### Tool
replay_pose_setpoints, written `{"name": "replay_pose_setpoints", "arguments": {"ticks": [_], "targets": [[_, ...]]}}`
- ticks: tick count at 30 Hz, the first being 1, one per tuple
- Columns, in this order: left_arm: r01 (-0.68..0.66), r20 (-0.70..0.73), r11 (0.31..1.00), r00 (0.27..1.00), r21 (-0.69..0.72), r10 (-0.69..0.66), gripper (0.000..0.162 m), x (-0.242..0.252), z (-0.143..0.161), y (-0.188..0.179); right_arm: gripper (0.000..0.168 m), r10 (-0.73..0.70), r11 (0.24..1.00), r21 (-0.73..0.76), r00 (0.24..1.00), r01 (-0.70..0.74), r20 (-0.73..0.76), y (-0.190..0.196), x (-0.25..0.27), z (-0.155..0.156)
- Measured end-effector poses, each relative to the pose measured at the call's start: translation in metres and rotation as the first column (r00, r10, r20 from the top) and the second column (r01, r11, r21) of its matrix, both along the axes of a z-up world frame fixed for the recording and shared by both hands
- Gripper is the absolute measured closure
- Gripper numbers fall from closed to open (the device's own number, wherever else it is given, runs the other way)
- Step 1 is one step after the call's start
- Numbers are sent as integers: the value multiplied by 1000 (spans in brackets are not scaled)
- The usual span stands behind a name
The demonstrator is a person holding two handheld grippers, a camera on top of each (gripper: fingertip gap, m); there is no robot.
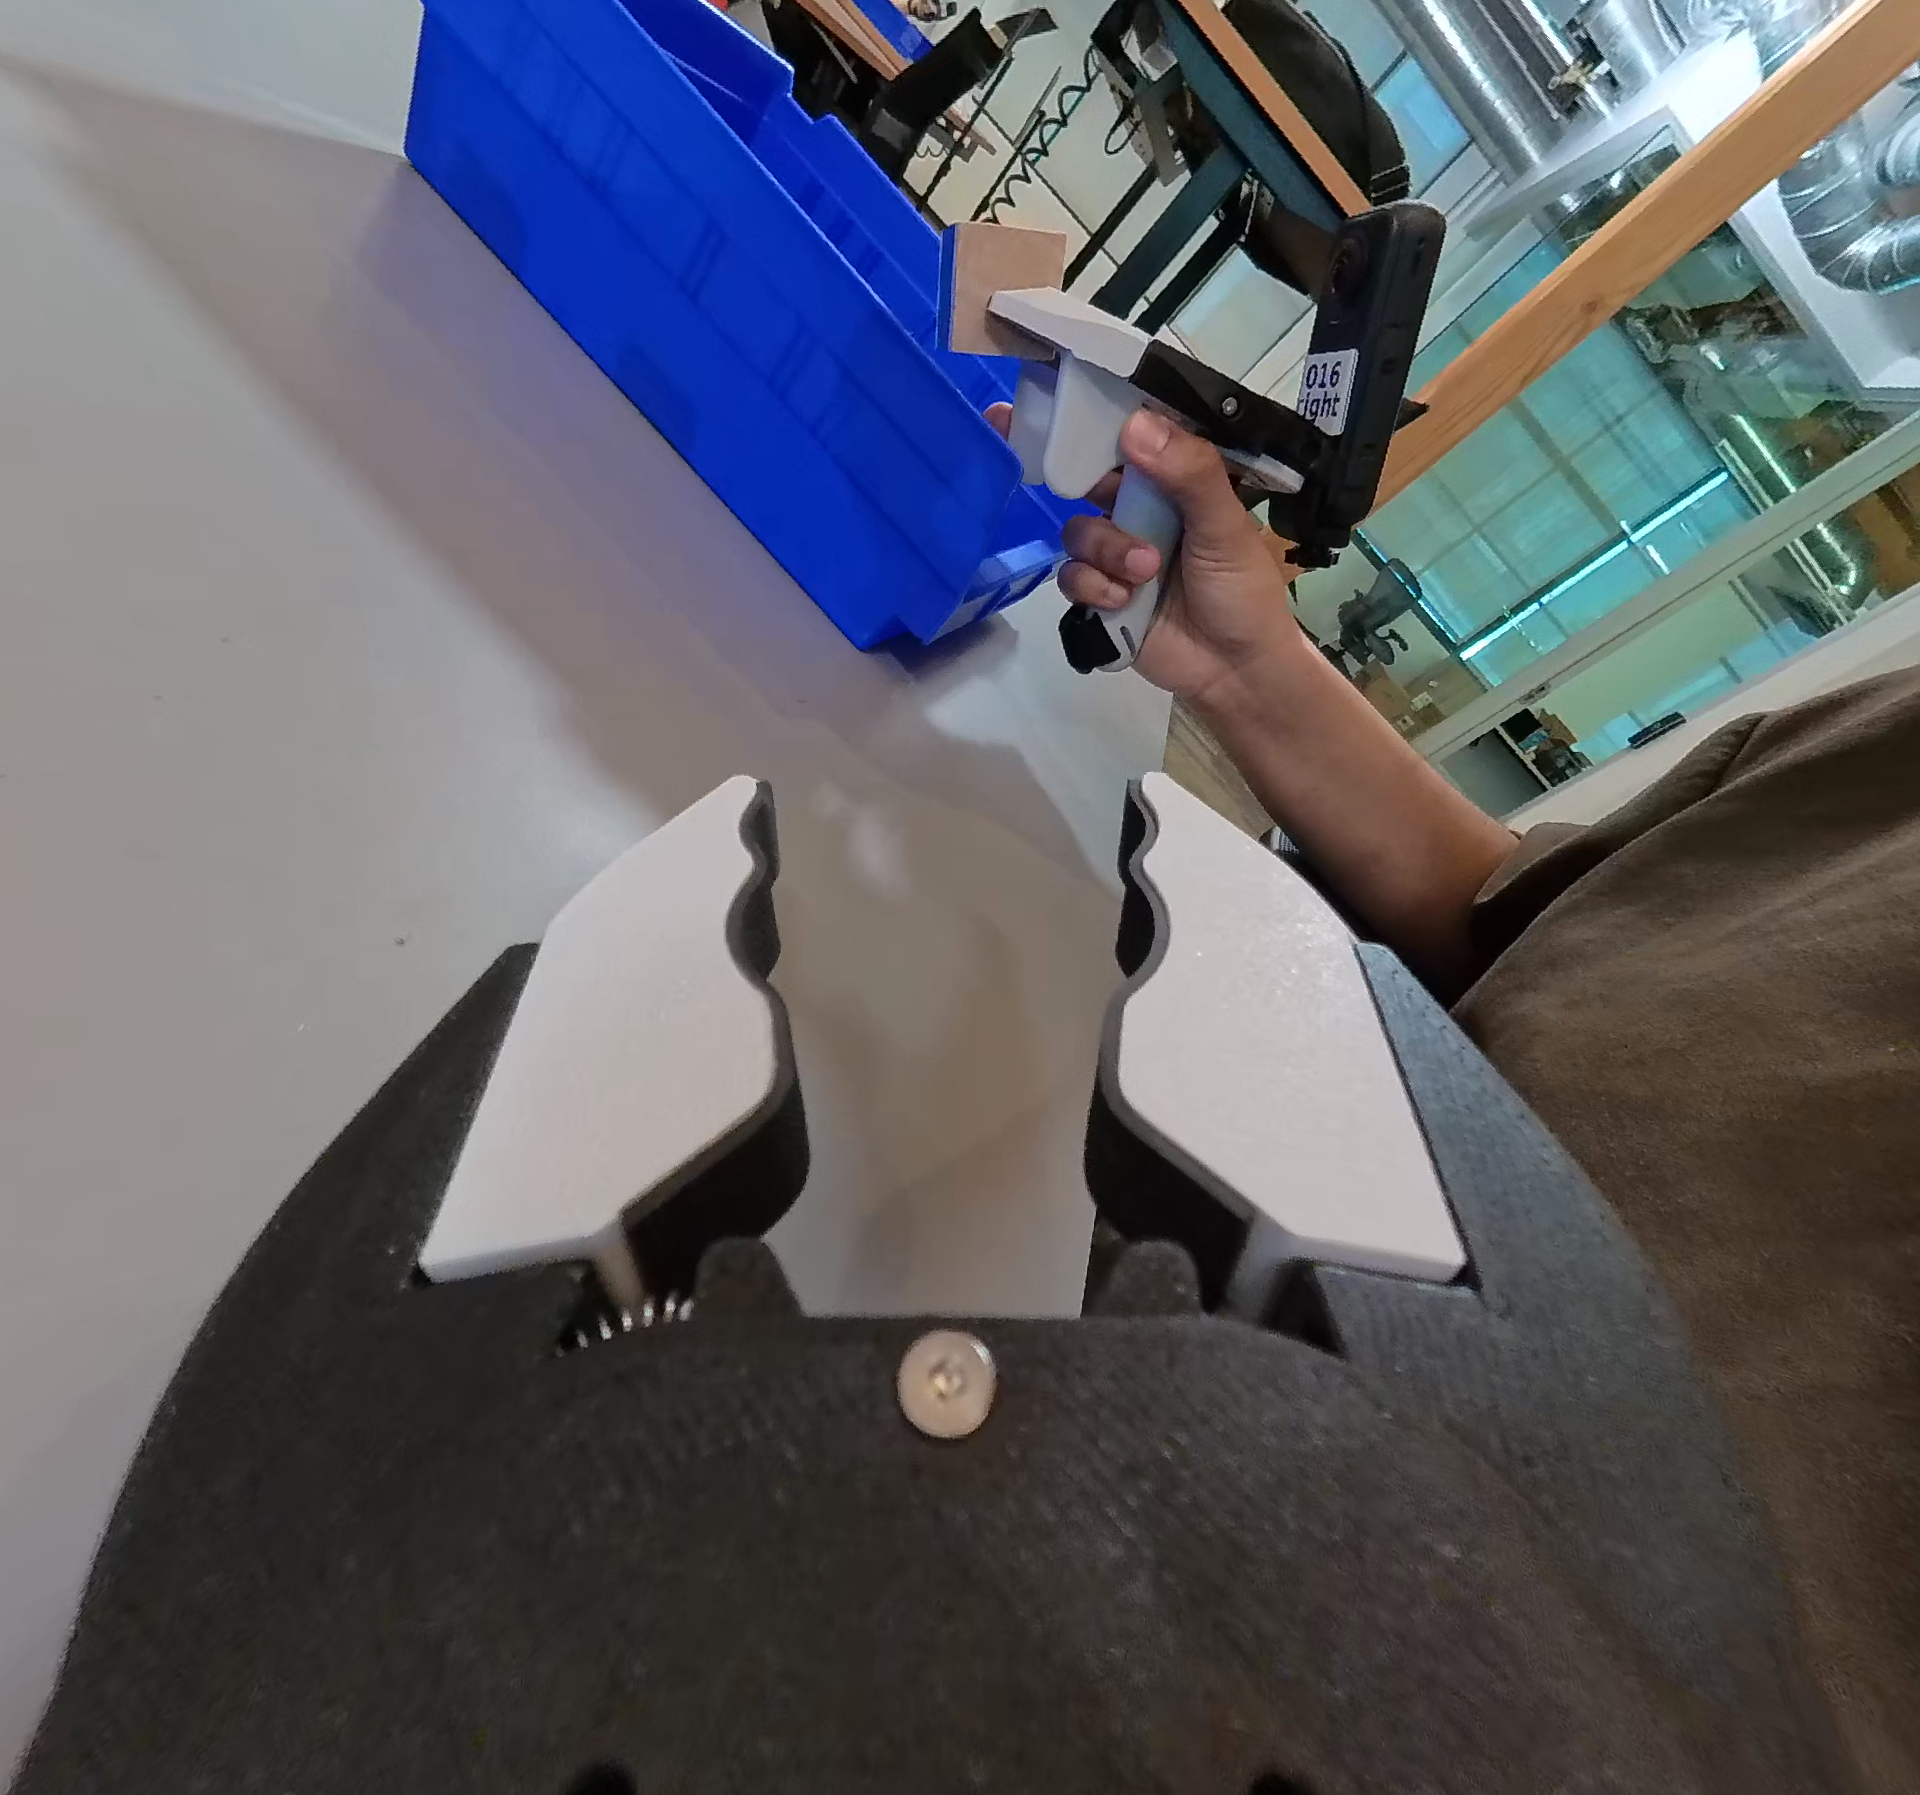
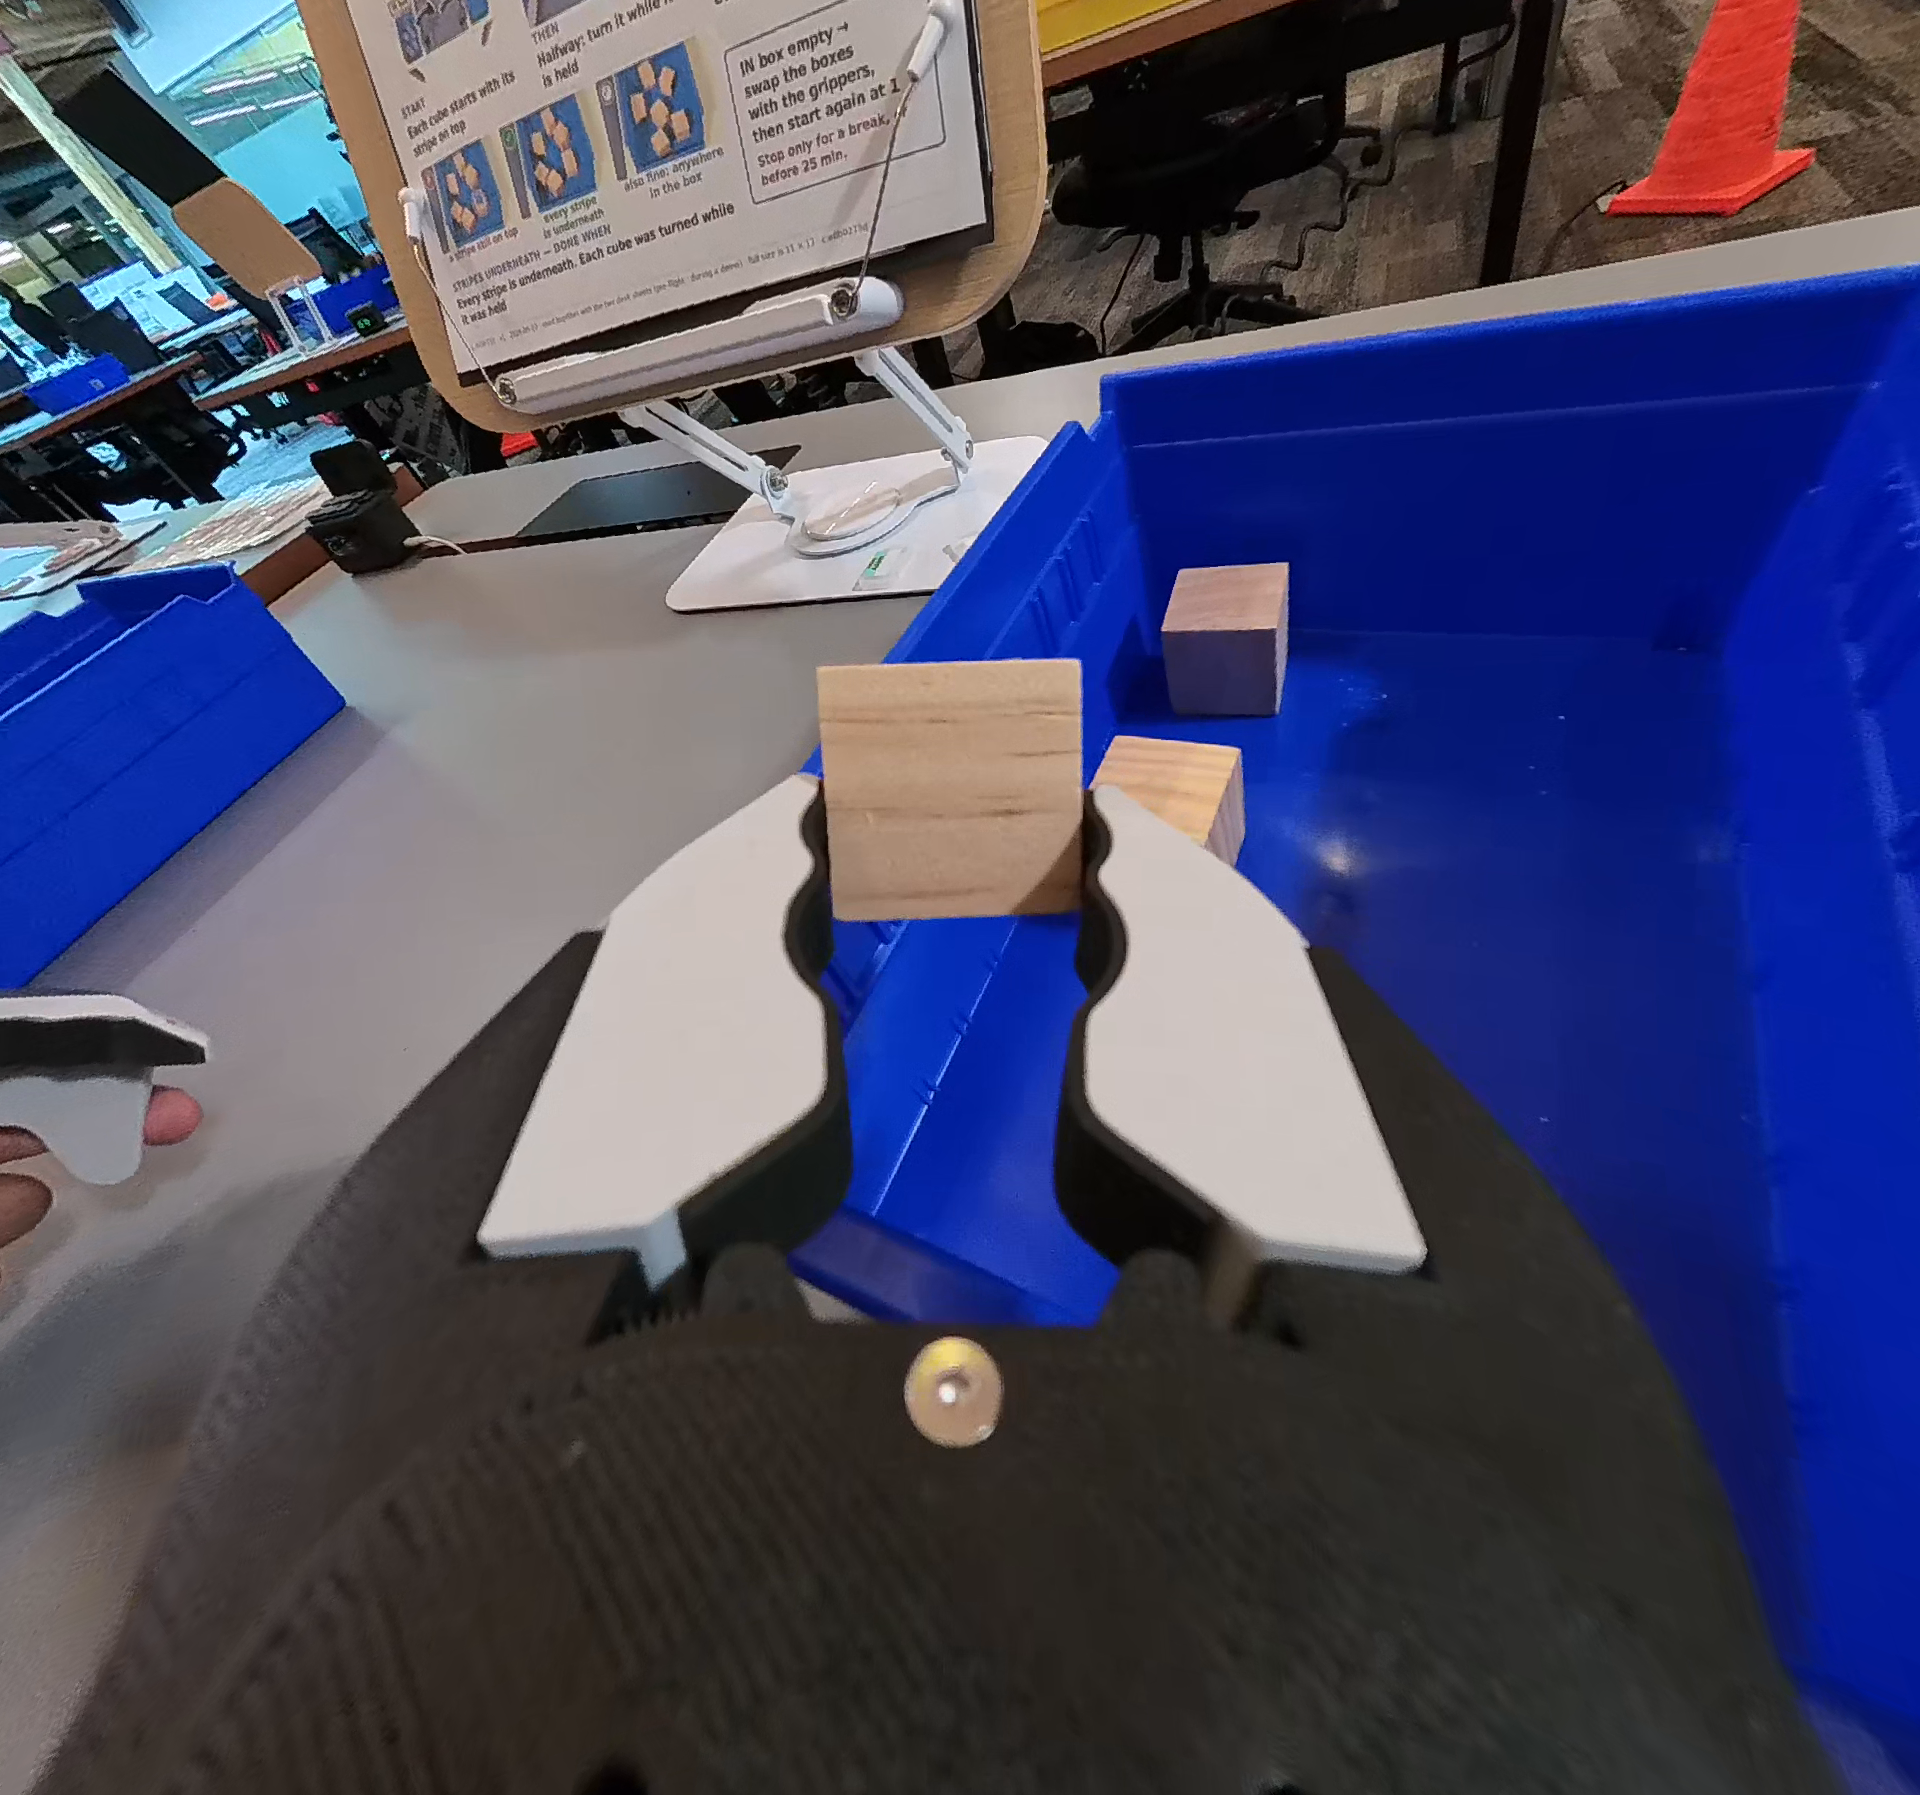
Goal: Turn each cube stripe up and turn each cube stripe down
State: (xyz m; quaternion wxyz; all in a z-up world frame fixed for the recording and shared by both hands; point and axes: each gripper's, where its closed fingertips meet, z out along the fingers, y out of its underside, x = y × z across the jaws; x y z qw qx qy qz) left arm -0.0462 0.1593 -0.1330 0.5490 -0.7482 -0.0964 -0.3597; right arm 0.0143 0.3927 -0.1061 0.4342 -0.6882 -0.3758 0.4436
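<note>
1. The held cube [image 2: 951, 789] is pale wood with fine horizontal grain on the face toward the right wrist camera; no stripe shows on that face, and its other faces are hidden.
2. The right tongs [image 2: 951, 836] are clenched on this cube, one tip on each side, holding it in the air over the near left wall of the blue bin [image 2: 1558, 914].
3. In the left wrist view the same cube [image 1: 1003, 291] shows a plain brownish face, gripped by the right tongs [image 1: 1013, 317] beside the near corner of the bin [image 1: 675, 291], with a hand [image 1: 1174, 561] around the handle.
4. Two more cubes lie on the bin floor: a pale one [image 2: 1179, 789] just behind the right tip, partly hidden by it, and a darker one [image 2: 1226, 639] farther back near the left wall.
5. The left tongs [image 1: 951, 810] are released, their tips apart with nothing between, hovering above the grey surface [image 1: 260, 602].
6. A second blue bin [image 2: 135, 706] sits on the surface to the left, and an instruction sheet on a white stand [image 2: 831, 519] rises behind.
</note>
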Motion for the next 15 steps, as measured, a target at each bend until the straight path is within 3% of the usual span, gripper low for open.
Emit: {"name": "replay_pose_setpoints", "arguments": {"ticks": [15], "targets": [[0, 18, 1000, 1000, -5, 0, 99, -1, 0, 0, 122, -11, 1000, 6, 1000, 11, 10, 3, 1, -1]]}}
